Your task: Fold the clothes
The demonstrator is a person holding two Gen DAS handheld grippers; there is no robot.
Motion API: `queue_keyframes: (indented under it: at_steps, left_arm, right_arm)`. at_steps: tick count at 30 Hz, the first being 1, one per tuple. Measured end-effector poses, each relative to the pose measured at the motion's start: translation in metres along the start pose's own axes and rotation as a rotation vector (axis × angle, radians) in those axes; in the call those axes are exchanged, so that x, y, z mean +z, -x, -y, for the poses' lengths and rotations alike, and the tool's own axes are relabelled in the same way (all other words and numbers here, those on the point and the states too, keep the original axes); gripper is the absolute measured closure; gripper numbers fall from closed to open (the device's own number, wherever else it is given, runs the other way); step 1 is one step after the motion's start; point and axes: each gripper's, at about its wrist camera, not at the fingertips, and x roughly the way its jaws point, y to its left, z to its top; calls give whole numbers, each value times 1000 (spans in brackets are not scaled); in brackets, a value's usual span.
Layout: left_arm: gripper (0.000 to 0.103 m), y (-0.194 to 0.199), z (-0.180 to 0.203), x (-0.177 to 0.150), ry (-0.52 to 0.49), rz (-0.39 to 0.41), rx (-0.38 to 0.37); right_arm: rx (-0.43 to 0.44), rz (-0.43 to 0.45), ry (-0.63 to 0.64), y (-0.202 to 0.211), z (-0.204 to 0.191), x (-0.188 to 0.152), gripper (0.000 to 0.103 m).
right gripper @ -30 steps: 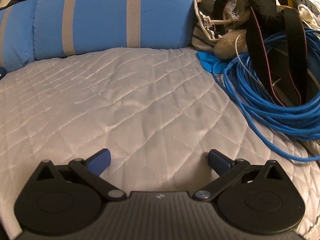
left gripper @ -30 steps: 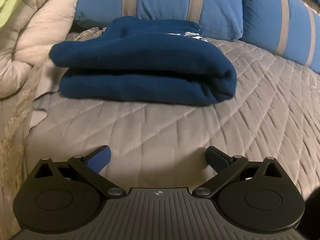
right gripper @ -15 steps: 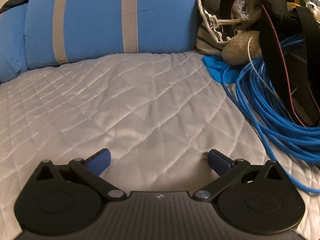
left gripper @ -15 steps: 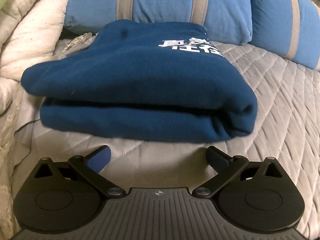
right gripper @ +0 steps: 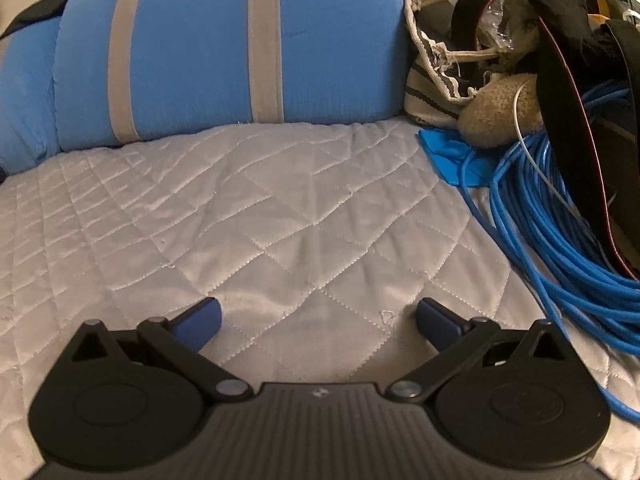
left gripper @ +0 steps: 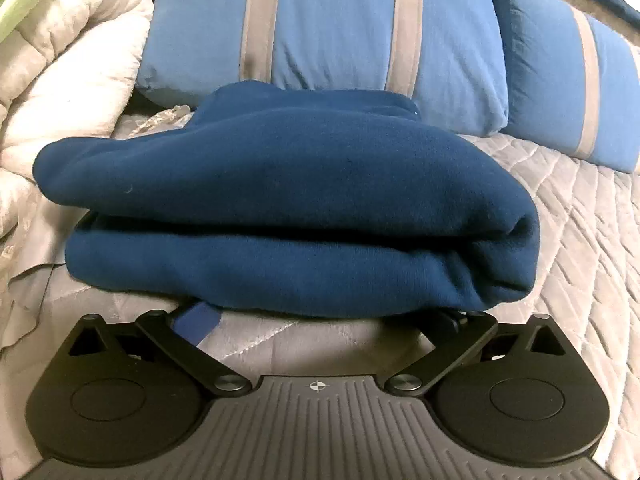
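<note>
A folded navy blue sweatshirt [left gripper: 280, 208] lies on the grey quilted bed cover [left gripper: 580, 240] and fills the middle of the left wrist view. My left gripper [left gripper: 320, 316] is open, low on the cover, and its fingertips reach under the sweatshirt's near edge, which hides their ends. My right gripper [right gripper: 318, 320] is open and empty just above the bare quilted cover [right gripper: 240, 208]. The sweatshirt does not show in the right wrist view.
Blue pillows with grey stripes [left gripper: 340, 28] [right gripper: 224, 48] stand at the back. A white duvet [left gripper: 60, 92] is bunched at the left. A coil of blue cable [right gripper: 560, 240], a striped bag [right gripper: 432, 88] and dark straps [right gripper: 568, 120] pile at the right.
My left gripper has moved forward to the sweatshirt until its fingertips slipped under the near edge. My right gripper has moved a little forward over the cover, still open.
</note>
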Motion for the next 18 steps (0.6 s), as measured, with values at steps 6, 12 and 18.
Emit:
queue_keyframes:
  at_steps: [6, 12, 18]
  left_arm:
    - [0, 1, 0, -3, 2, 27, 2]
    - [0, 1, -1, -4, 4, 41, 2]
    - [0, 1, 0, -5, 2, 43, 1]
  right_arm:
    - [-18, 27, 8, 2, -3, -3, 1]
    - [-18, 29, 5, 3, -4, -3, 1]
    - [-17, 31, 2, 4, -4, -3, 1]
